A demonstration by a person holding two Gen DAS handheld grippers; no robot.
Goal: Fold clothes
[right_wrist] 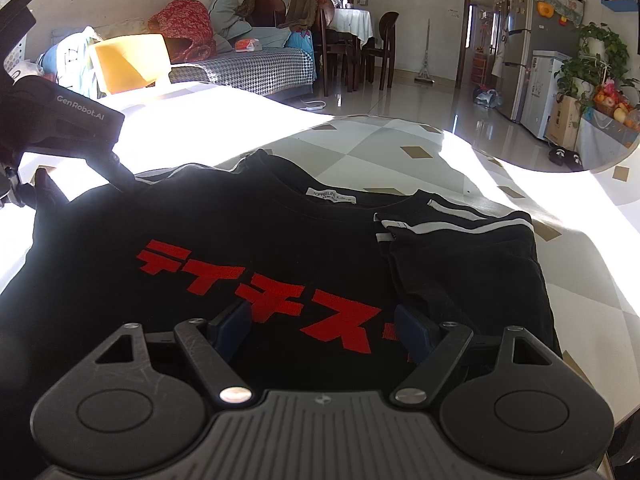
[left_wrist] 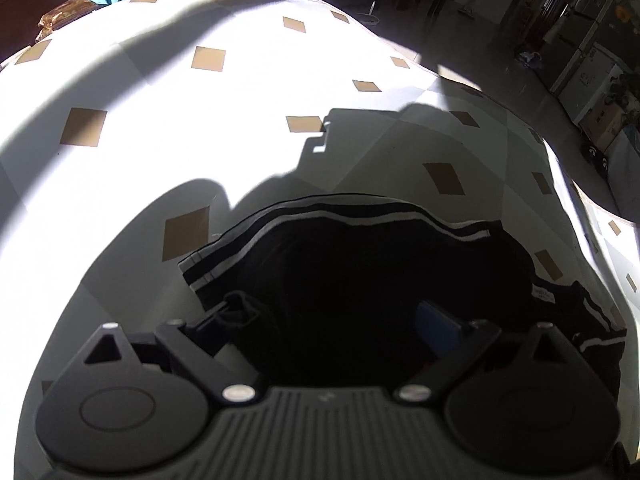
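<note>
A black T-shirt [right_wrist: 280,232] with red characters on the chest and white-striped sleeves lies flat on the table [right_wrist: 380,140]. Its right sleeve [right_wrist: 460,248] is folded in over the body, and the neck label [right_wrist: 330,196] faces up. My right gripper [right_wrist: 322,330] hovers open over the lower chest print with nothing between its pads. In the left wrist view my left gripper [left_wrist: 326,332] is open wide over the shirt [left_wrist: 360,272] beside a striped sleeve edge [left_wrist: 320,216], pressing on nothing. The left gripper's housing [right_wrist: 68,120] shows at the shirt's far left corner.
The table [left_wrist: 160,80] has a white cover with tan diamonds, half in bright sun. Its edge curves away on the right [right_wrist: 560,168]. Behind stand a yellow chair [right_wrist: 128,60], a houndstooth-covered sofa [right_wrist: 260,68], dining chairs [right_wrist: 352,48] and a fridge [right_wrist: 524,60].
</note>
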